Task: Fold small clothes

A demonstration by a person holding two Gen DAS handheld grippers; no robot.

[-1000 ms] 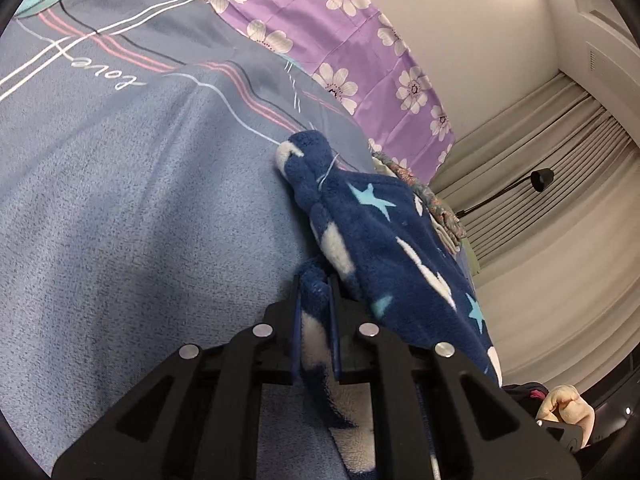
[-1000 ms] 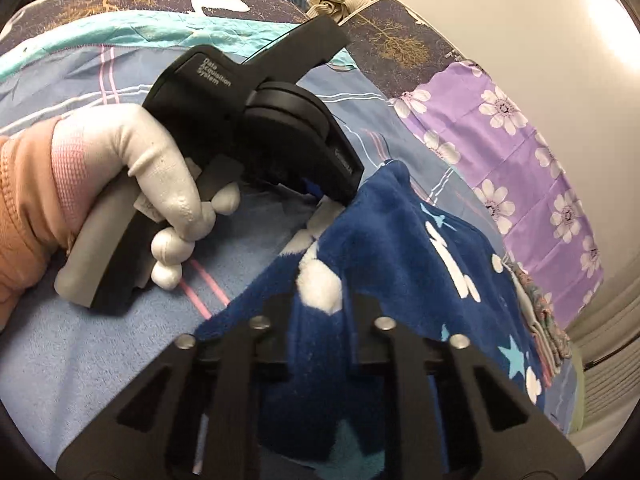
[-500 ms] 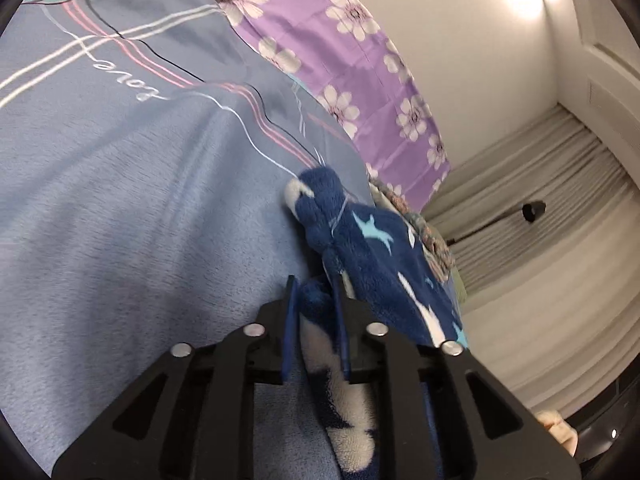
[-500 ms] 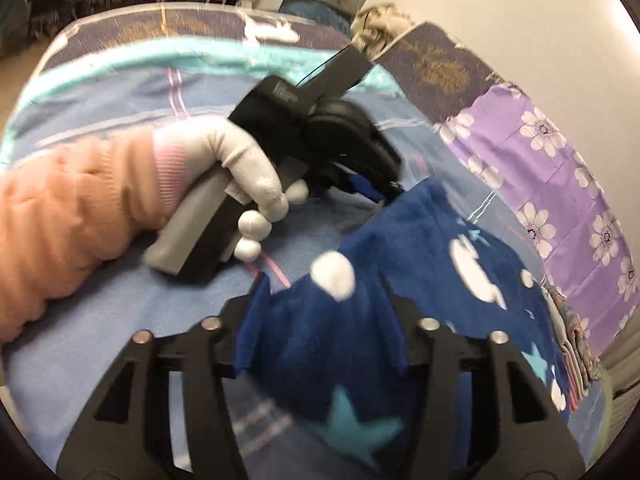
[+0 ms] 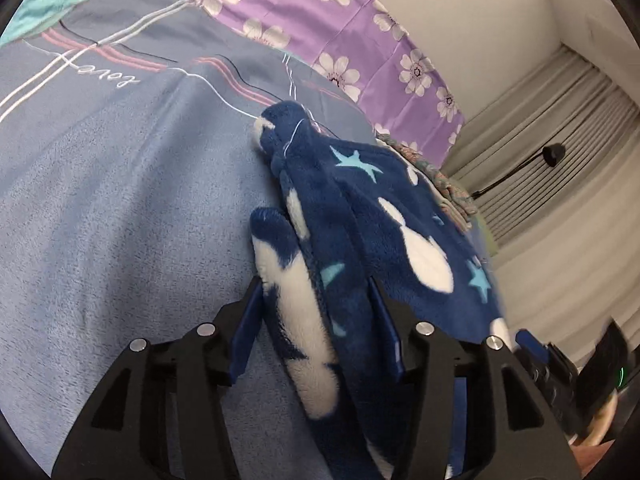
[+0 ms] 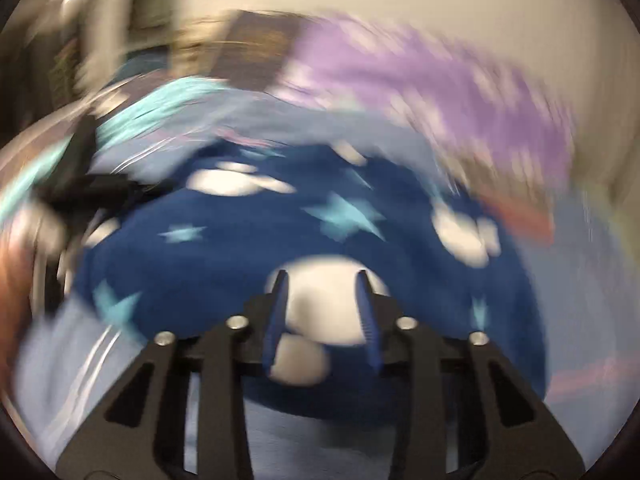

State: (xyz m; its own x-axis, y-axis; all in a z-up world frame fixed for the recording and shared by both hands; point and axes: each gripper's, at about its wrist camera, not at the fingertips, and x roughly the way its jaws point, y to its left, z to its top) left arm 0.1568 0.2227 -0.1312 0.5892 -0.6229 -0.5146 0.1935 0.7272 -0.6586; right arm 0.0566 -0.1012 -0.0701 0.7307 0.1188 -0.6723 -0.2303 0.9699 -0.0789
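A grey-blue bedspread [image 5: 100, 208] with pink and white stripes covers the bed. On it lies the fleece garment [image 5: 380, 216], navy with stars and white patches. Beyond the garment a purple flowered cloth [image 5: 360, 40] runs along the pale wall [image 5: 460, 4], with grey curtains [image 5: 568, 128] off to its right. The left gripper [image 5: 316, 320] is opening, a fold of the garment loose between its jaws. The right gripper [image 6: 322, 312] is closing over the garment's edge; blur hides whether the pads press.

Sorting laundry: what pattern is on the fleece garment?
Navy fleece garment with white blobs, light-blue stars; left wrist view.
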